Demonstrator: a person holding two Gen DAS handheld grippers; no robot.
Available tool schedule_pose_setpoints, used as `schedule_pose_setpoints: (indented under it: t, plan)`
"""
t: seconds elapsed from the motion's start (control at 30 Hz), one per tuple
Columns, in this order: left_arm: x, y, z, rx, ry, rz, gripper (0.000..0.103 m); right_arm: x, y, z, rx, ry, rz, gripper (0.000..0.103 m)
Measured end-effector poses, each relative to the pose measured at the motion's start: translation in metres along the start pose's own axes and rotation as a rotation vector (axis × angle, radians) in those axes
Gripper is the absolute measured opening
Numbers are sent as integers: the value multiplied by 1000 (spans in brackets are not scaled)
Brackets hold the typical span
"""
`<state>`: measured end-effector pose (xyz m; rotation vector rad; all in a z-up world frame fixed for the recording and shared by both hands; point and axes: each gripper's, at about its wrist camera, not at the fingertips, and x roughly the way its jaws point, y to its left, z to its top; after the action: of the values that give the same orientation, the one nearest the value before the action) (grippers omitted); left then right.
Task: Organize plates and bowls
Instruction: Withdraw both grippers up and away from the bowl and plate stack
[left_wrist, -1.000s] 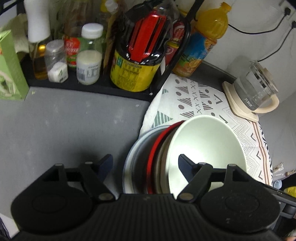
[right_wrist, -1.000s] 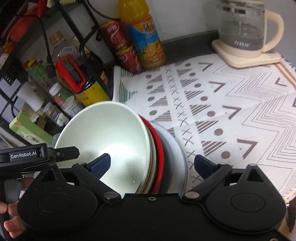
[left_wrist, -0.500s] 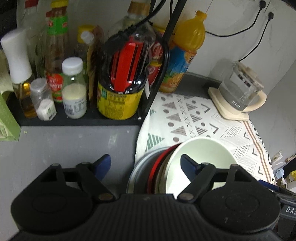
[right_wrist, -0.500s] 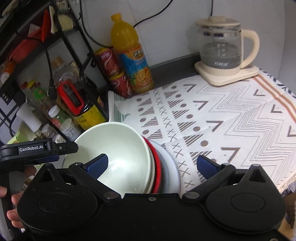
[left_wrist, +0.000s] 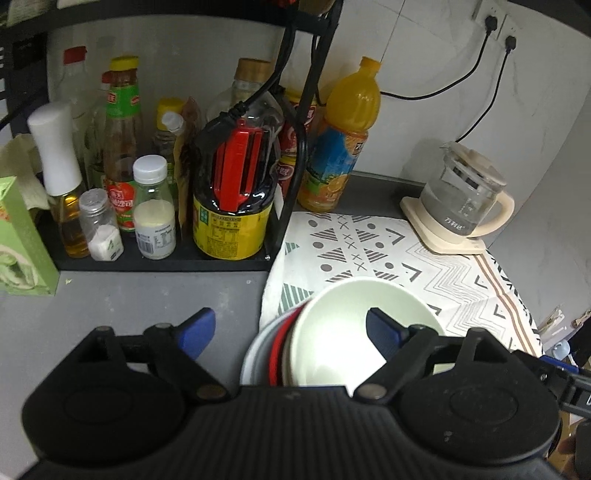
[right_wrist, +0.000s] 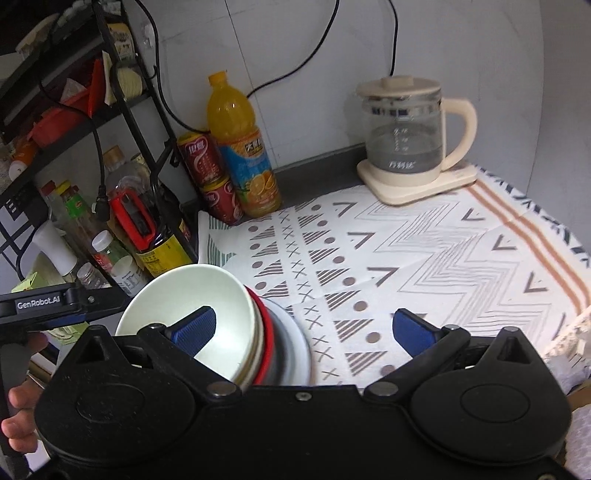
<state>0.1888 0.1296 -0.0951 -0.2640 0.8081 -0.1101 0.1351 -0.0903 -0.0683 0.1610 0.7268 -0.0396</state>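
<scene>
The bench (left_wrist: 110, 306) is grey, with a patterned cloth (right_wrist: 424, 258) over its right part. At the back left a black rack (left_wrist: 162, 260) holds sauce bottles and jars; an orange bottle (right_wrist: 240, 147) and red cans (right_wrist: 207, 166) stand beside it, and a glass kettle (right_wrist: 406, 136) sits on its base at the cloth's far corner.

The stack (right_wrist: 266, 343) of dishes is at the near left edge of the cloth, close under both cameras: a pale bowl (left_wrist: 354, 332) nested in a beige dish, then a red one, then grey and white plates at the outside. In both views the stack appears tipped on edge, the bowl's mouth facing left; whether it rests on the cloth or is lifted cannot be told.

The left gripper (left_wrist: 291, 326) has its jaws spread wide, one finger over bare bench, the other in front of the bowl's inside. The right gripper (right_wrist: 304, 328) is equally wide, its left finger in front of the bowl's hollow, its right over cloth. Neither visibly clamps anything.

The stack is probably ceramic: heavy, stiff, glazed and slippery, breakable if dropped. Nested pieces may slide apart, so a pinch across one rim looks risky; squeezing the whole stack from both faces, low near its centre, seems safer.
</scene>
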Motion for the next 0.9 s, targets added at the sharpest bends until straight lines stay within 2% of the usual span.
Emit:
schedule_pose_setpoints:
  t: [0.13, 0.3, 0.37, 0.63, 0.9]
  plan:
    - [-24, -9, -14, 1, -53, 27, 90, -22, -6, -5, -31, -29, -14, 103]
    - [-44, -20, -30, 29, -86, 59, 97, -44, -14, -12, -37, -60, -33, 103]
    - [-53, -24, -36, 37, -95, 61, 103, -53, -16, -16, -49, -67, -35, 103]
    - [-82, -39, -62, 62, -105, 64, 103, -86, -24, -32, -81, -104, -63, 103]
    - [-111, -52, -88, 105, -133, 53, 103, -118, -33, -55, -90, -129, -49, 103]
